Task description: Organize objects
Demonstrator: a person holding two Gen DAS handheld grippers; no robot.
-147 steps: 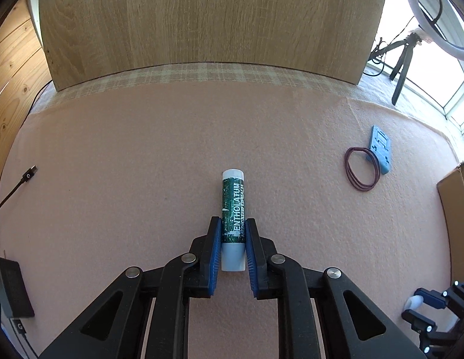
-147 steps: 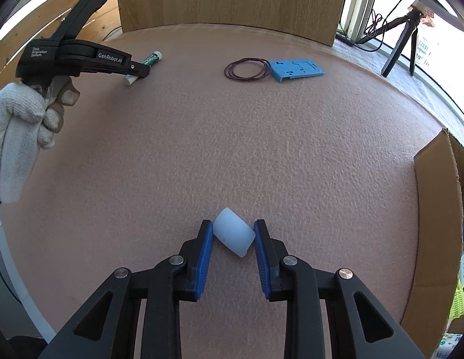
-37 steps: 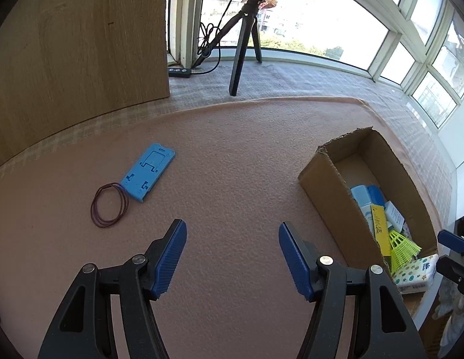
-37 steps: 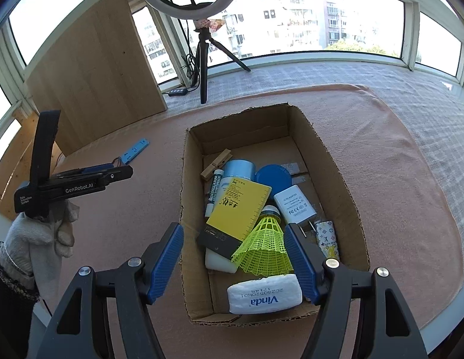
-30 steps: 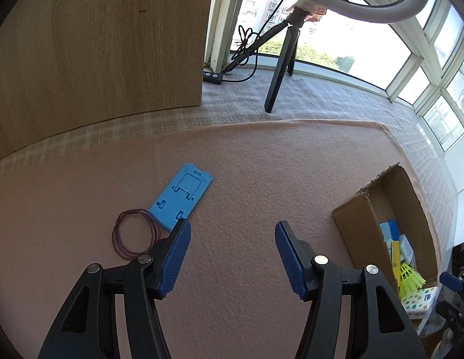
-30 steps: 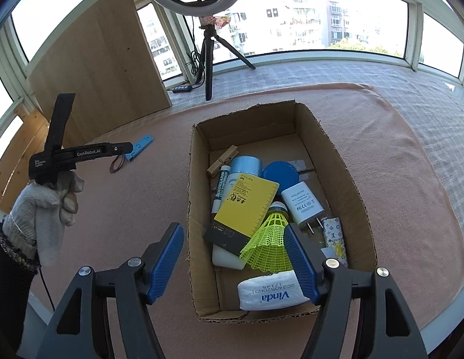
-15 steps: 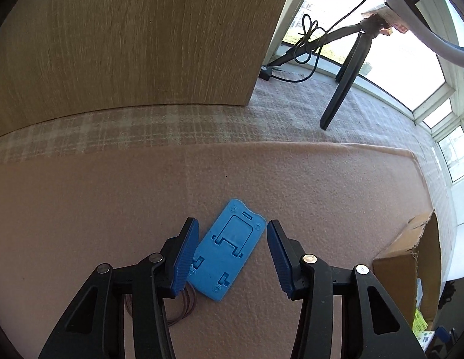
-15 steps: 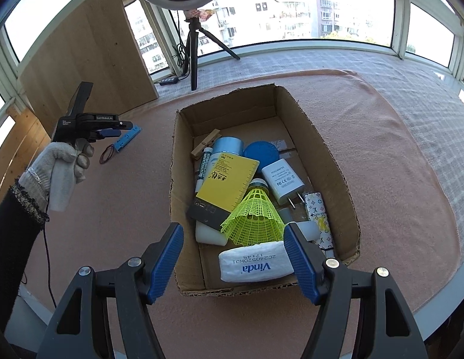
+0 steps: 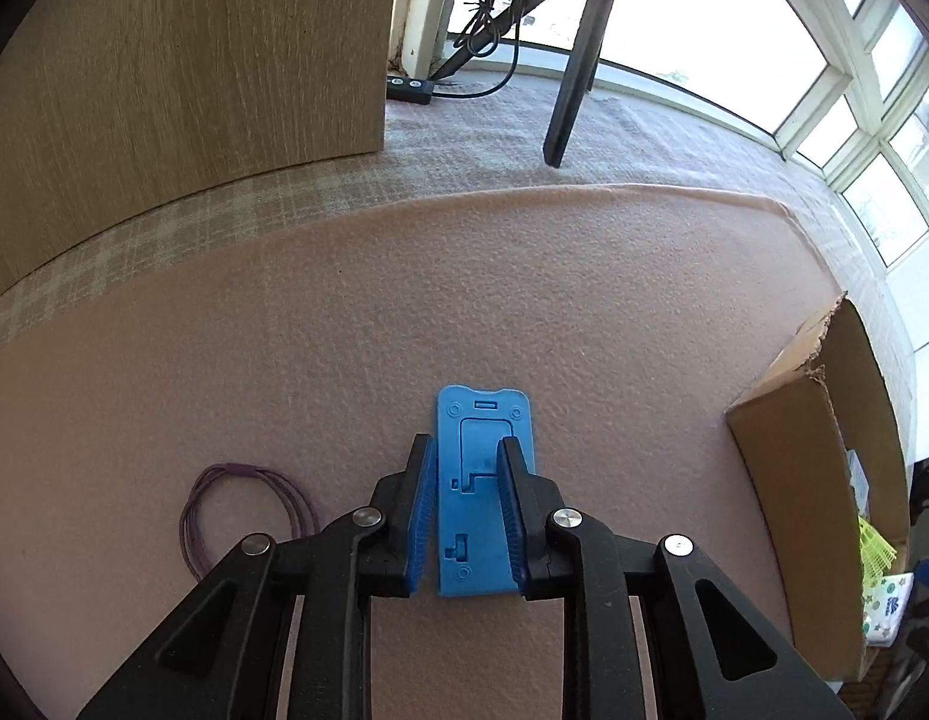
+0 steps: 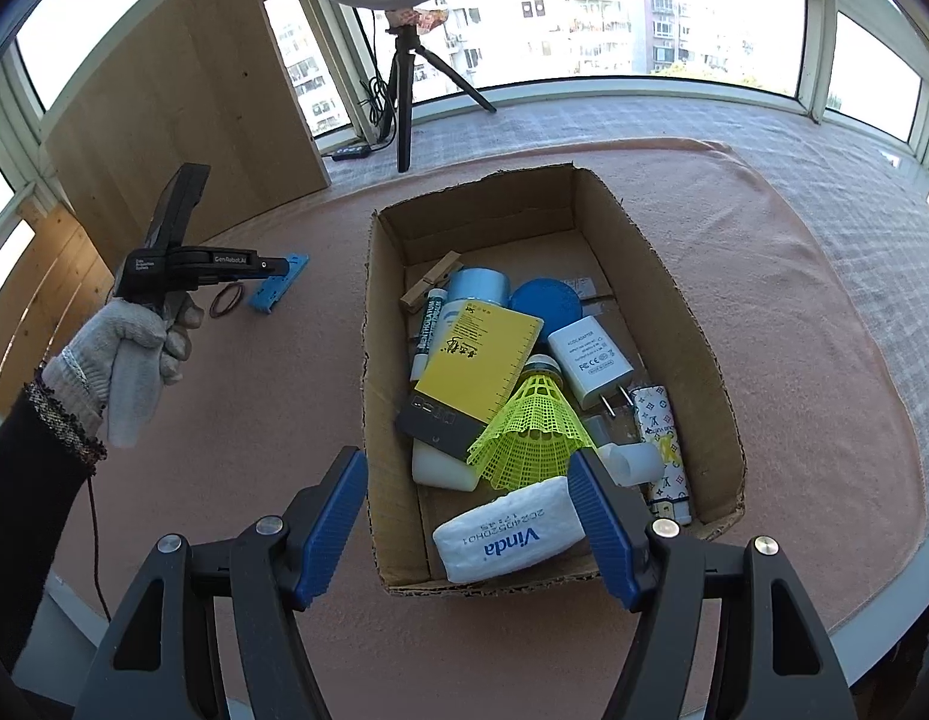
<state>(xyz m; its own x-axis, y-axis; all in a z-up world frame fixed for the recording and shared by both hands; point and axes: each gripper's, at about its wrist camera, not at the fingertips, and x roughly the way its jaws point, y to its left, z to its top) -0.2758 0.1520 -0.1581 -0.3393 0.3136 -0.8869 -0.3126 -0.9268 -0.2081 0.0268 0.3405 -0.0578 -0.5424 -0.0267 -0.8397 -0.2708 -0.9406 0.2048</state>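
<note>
**Left gripper closes around the blue phone stand; right gripper waits open over the box**

The left gripper (image 9: 466, 504) points steeply down at the pink tabletop (image 9: 404, 312), its jaws narrowed after just closing in. The blue plastic phone stand (image 9: 477, 480) lies flat between them, its far end reaching out beyond the fingertips. The blue pads sit at its long edges; whether they already press on it cannot be told. Just left of this gripper lies a loop of purple rubber bands (image 9: 248, 510), apart from the stand. Off to its right stands the cardboard box (image 9: 818, 480).

The right gripper (image 10: 470, 522) hangs above the near end of that box (image 10: 698, 312), its jaws standing wide and holding nothing. Below and ahead of it the box holds a neon yellow shuttlecock (image 10: 527, 426), a Vinda tissue pack (image 10: 506, 534), a yellow card (image 10: 482, 360), a white charger (image 10: 590, 360), a lip balm stick (image 10: 425, 330) and a wooden clothespin (image 10: 431, 288). Far to its left, a gloved hand (image 10: 134, 354) grips the other tool's handle.
</note>
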